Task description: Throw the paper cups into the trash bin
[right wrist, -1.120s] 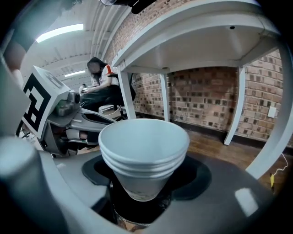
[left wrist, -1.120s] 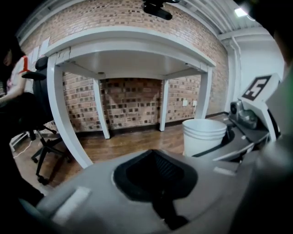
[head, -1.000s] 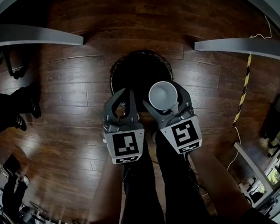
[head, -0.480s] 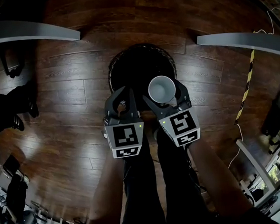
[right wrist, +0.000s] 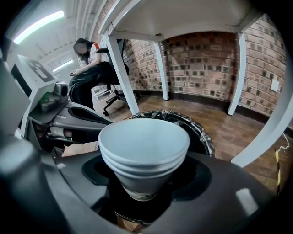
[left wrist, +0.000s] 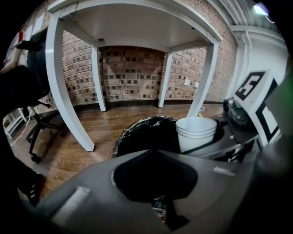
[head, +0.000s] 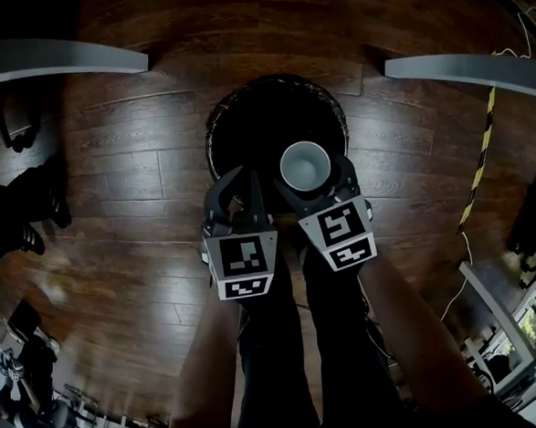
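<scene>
A round trash bin with a black liner stands on the wood floor between two white desks. My right gripper is shut on a nested stack of white paper cups, upright and mouth up, over the near part of the bin's opening. In the right gripper view the cups sit between the dark jaws, with the bin's rim just beyond. My left gripper hangs beside it at the bin's near edge, its jaws together with nothing in them. The left gripper view shows the bin and the cups.
White desk tops flank the bin, and their legs stand close to it. An office chair is at the left. A person sits at the far desk. A yellow-black cable runs along the floor at right.
Both grippers have sunk toward the bin. The cup stack has moved from the bin's near rim to over its opening, still held.
</scene>
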